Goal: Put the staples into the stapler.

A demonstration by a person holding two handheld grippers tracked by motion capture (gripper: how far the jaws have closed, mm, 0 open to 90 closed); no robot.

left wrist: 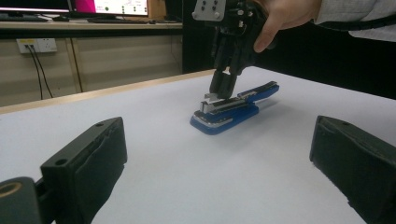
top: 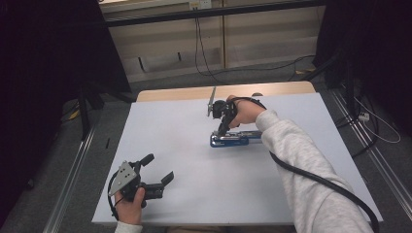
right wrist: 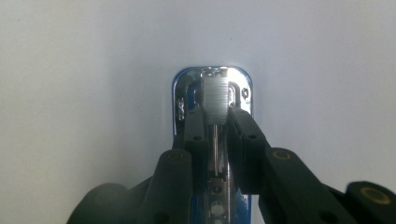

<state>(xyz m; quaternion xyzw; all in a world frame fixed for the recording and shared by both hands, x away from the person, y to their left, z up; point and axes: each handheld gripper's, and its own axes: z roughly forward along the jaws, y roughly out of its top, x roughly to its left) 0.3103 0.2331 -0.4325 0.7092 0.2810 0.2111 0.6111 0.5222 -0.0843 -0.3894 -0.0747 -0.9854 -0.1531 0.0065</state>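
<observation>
While the left hand-held gripper (top: 156,174) rests gaping on the white table (top: 184,160), the right hand-held gripper (right wrist: 215,122) pinches the blue metal stapler's (top: 235,139) staple channel, likely reloading next.

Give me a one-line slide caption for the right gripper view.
Right gripper closed on the metal staple rail of an open blue stapler.

I note the stapler (right wrist: 212,100): glossy blue plastic base, bright chrome metal magazine with a ribbed top. My right gripper (right wrist: 215,126) has matt black plastic jaws. The table (top: 194,194) carries a smooth, matt pale surface with a wooden far edge.
</observation>
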